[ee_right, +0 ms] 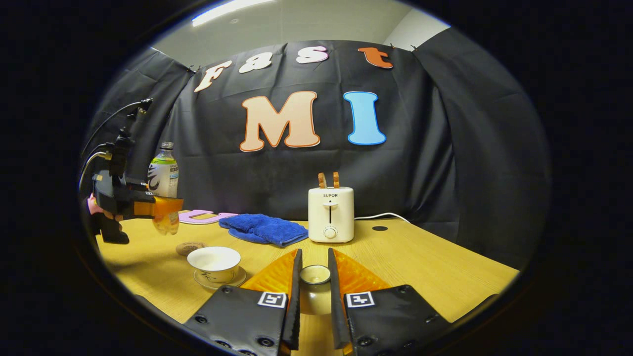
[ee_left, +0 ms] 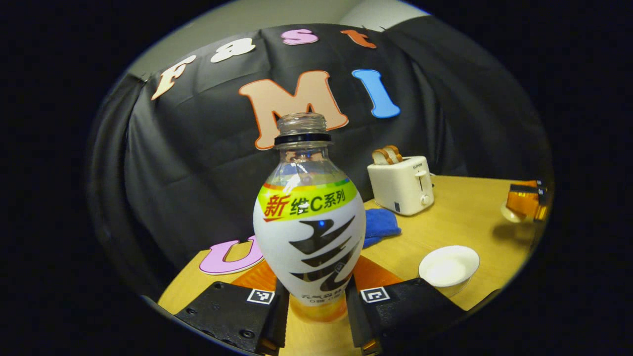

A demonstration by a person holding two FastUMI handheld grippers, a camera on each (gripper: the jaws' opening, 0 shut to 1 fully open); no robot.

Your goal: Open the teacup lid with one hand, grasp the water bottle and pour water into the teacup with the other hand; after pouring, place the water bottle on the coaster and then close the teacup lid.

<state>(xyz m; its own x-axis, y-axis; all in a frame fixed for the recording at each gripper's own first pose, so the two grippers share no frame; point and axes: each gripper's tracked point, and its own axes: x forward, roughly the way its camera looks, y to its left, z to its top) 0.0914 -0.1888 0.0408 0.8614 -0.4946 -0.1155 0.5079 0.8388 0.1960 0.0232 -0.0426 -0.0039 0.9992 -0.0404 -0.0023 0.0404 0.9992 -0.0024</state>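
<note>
My left gripper (ee_left: pixel 316 292) is shut on the lower body of the water bottle (ee_left: pixel 309 227), which stands upright with no cap and a white and yellow-green label. In the right gripper view the same bottle (ee_right: pixel 164 175) hangs above the table at the far left, held by that left gripper (ee_right: pixel 157 208). The white teacup (ee_right: pixel 214 262) sits open on its saucer; it also appears in the left gripper view as the teacup (ee_left: pixel 449 265), low and to the right. My right gripper (ee_right: pixel 314 271) is shut on the teacup lid (ee_right: pixel 315 275). A small brown coaster (ee_right: pixel 190 247) lies behind the cup.
A white toaster (ee_right: pixel 330 213) with two bread slices stands at the back of the wooden table (ee_right: pixel 420 267), its cord running right. A blue cloth (ee_right: pixel 264 228) lies to its left. The other gripper (ee_left: pixel 527 201) shows at the far right in the left gripper view.
</note>
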